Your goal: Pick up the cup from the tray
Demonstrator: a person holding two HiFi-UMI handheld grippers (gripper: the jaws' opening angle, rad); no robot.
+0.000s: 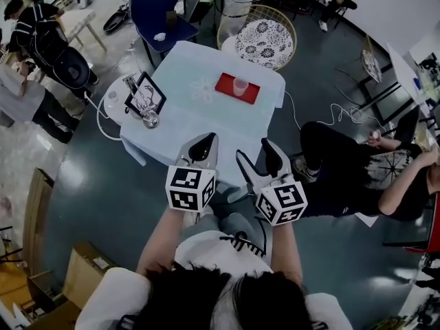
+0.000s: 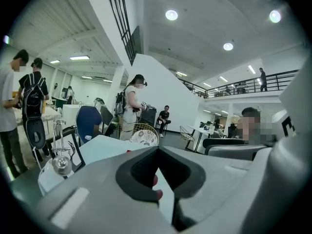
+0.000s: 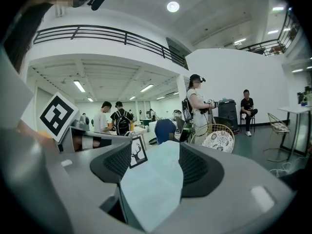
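Currently in the approach step, nothing picked yet. The cup [image 1: 240, 86] stands upright on the red tray [image 1: 224, 83], on the far part of the table [image 1: 199, 119] from me, well apart from both claws. Right gripper [image 1: 253, 150]: jaws apart, only tablecloth between them in the right gripper view, so empty. Left gripper [image 1: 208, 140]: jaws together at the tips, holding nothing. Both hover by the near table edge, pointed at the tray. A picture frame [image 1: 146, 93] and a glass piece [image 1: 150, 120] sit at the table's left side, off my line. Next move, as I judge it: carry the right gripper forward over the table, put its open jaws either side of the cup around mid-height, then close gently. It looks like thin clear plastic, so I expect it's light and easy to crush or tip. Keep the tips clear of the tray rim.
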